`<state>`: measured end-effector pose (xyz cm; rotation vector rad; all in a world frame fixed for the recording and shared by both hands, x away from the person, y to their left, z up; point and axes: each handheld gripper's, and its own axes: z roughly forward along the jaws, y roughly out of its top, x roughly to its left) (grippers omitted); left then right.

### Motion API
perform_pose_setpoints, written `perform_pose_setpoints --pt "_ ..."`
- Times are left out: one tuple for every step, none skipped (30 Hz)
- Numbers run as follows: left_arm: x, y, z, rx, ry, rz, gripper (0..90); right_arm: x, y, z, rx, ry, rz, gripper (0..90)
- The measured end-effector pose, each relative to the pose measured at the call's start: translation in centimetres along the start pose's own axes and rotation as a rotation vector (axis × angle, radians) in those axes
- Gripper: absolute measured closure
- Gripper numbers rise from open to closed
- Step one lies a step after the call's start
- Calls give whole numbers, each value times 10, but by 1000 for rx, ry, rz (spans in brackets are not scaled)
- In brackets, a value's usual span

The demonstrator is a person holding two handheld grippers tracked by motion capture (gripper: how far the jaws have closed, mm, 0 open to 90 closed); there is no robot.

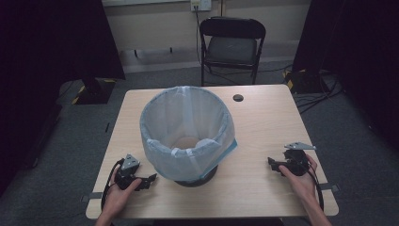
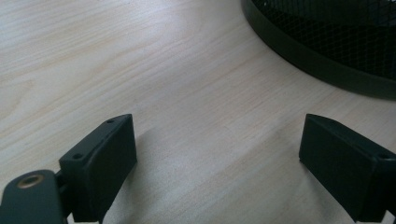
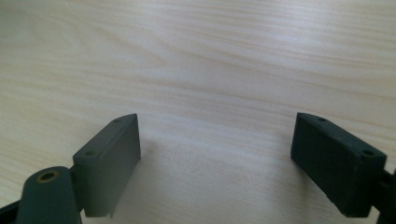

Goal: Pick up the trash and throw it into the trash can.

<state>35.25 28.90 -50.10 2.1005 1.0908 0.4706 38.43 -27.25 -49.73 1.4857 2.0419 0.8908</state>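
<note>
Your left gripper (image 2: 217,154) has its jaws spread wide apart with nothing but bare wood grain between them, and at about one o'clock in the left gripper view the black mesh base of the wastebasket (image 2: 327,42) curves past, near the jaws but not touching them. Your right gripper (image 3: 217,154) is the same: jaws well apart, empty, with pale tabletop (image 3: 196,60) ahead. From the high view, your left gripper (image 1: 149,179) sits low at about seven o'clock on the table (image 1: 263,122), held in your left hand (image 1: 120,193), its jaws pointing toward the foot of the basket just beside it. Your right gripper (image 1: 273,163) lies at about four o'clock, in your right hand (image 1: 301,179), jaws pointing inward toward the basket and well apart from it. The wastebasket (image 1: 186,136) stands upright at the table's centre, lined with a pale translucent bag (image 1: 207,155) folded over its rim; something brownish lies at the bottom, though it is too dim to tell what. A round cable hole (image 1: 238,98) sits at about one o'clock on the tabletop. Beyond the far edge, at twelve o'clock, stands a black folding chair (image 1: 232,44).
</note>
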Motion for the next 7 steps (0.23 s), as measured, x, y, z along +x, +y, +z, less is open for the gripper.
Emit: perform_pose_setpoints --pt "0 0 0 0 0 0 107 2 -2 0 -13 -16 -13 146" --pt "0 0 0 0 0 0 107 2 -2 0 -14 -20 -12 145" --pt "0 0 0 0 0 0 107 2 -2 0 -14 -21 -11 145" --pt "0 0 0 0 0 1 107 2 -2 0 -14 -21 -11 145" --pt "0 0 0 0 0 0 107 2 -2 0 -14 -21 -11 145" --pt "0 0 0 0 0 0 107 2 -3 0 -14 -21 -11 145" --pt "0 0 0 0 0 0 107 2 -2 0 -14 -21 -11 145"
